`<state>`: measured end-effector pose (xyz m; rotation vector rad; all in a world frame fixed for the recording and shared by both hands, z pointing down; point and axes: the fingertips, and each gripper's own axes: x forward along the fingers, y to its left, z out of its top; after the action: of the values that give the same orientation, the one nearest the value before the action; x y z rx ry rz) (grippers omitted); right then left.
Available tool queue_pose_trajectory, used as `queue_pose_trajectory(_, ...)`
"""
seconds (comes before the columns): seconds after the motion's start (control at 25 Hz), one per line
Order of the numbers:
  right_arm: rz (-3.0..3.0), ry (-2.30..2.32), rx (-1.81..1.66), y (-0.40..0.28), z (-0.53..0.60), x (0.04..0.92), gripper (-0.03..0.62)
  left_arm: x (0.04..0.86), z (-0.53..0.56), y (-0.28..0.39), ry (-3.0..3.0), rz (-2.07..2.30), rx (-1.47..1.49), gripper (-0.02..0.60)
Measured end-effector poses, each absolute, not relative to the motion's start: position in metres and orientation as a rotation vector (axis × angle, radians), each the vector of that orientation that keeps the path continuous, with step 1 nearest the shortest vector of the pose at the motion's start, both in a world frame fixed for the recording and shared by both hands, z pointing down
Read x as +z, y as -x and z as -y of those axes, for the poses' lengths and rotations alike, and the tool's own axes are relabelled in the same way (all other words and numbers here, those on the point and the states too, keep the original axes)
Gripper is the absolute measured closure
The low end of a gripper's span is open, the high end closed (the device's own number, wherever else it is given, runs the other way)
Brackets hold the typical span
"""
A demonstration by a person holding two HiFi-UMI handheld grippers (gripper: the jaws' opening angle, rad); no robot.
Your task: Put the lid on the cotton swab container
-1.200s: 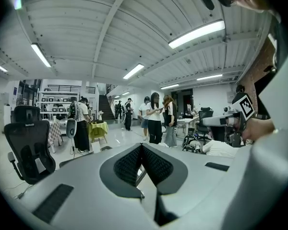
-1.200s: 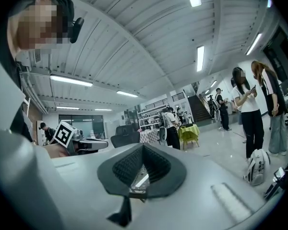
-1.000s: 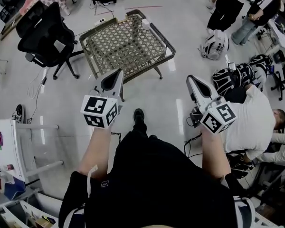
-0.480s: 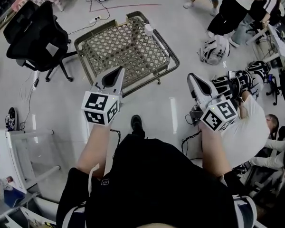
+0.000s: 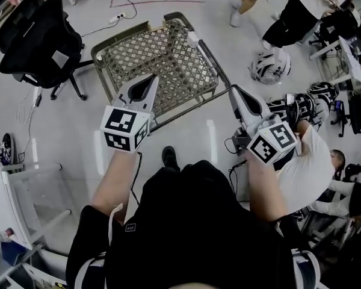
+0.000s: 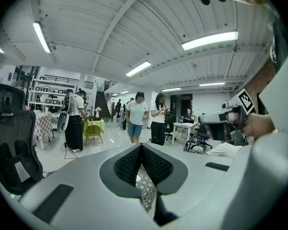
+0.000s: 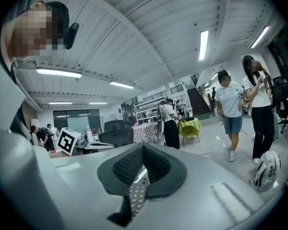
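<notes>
Both moved forward: left gripper (image 5: 151,79) tip now over wicker table (image 5: 168,53) edge, right gripper (image 5: 234,90) just beside it — both pairs of jaws pressed together, holding nothing.

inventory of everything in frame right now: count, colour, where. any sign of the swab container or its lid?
woven lattice table: 1, tan weave on a dark frame, on the floor ahead of the person
small white item: 1, white, at the table's far right edge; too small to identify
office chair: 1, black, top left
frame stand: 1, white, lower left
bags or helmets: about three, black and white, on the floor at right; cannot tell which
bystanders: several, dark and white clothes, top right and right edge
cotton swab container, lid: none in view
shoe: 1, black, the person's own
left gripper: 1, grey with black-and-white marker cube, jaws shut, empty
right gripper: 1, same colours, jaws shut, empty
</notes>
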<state>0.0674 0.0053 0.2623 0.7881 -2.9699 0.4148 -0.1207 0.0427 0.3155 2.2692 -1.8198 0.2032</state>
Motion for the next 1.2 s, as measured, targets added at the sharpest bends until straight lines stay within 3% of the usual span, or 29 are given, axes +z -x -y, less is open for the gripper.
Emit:
queue_pose_trajectory(0.6, 2.948, -0.722, 0.555, -0.054, 0.039, 0.302, 0.583, 0.332, -0.033, 0.148, -2.143, 1.89, 0.234, 0.575)
queue_pose_trajectory(1.2, 2.914, -0.395, 0.619, -0.012, 0.205, 0.337, 0.583, 0.366, 0.099, 0.158, -1.906, 1.996, 0.267, 0.575)
